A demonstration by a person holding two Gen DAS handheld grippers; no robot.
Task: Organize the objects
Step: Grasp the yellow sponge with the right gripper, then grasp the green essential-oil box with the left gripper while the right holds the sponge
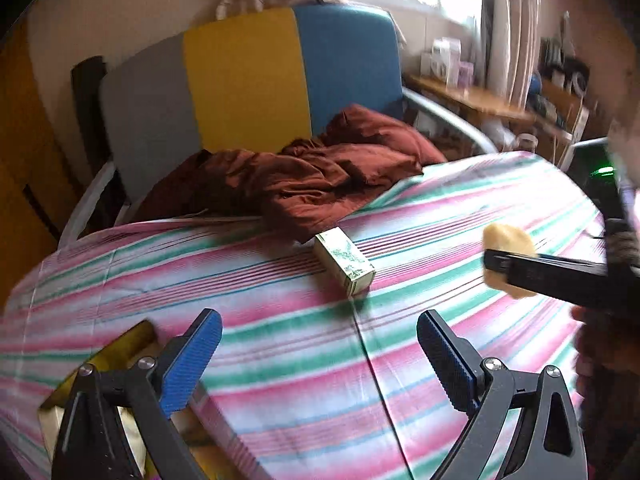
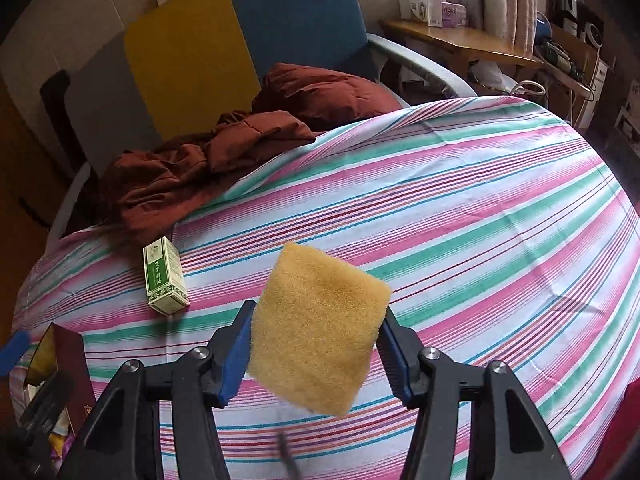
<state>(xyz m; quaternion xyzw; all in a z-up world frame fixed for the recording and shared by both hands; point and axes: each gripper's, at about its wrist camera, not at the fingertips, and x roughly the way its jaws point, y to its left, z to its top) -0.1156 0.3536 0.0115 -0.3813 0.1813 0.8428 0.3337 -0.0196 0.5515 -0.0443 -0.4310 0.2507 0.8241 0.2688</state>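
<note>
The flat yellow foam sponge [image 2: 318, 330] is pinched between the right gripper [image 2: 316, 350] pads, held above the striped cloth-covered table [image 2: 480, 216], right of the small green-and-cream carton [image 2: 165, 276]. Keep the squeeze steady and carry it level toward the open maroon box [image 2: 68, 356] left of the carton, probably the container. The left gripper [image 1: 320, 354] stands spread and empty. The maroon box is cut off; its contents are unclear.

Yellow sponge [image 2: 318, 330] held off striped cloth; green-white box [image 2: 165, 277] lying flat nearby.
</note>
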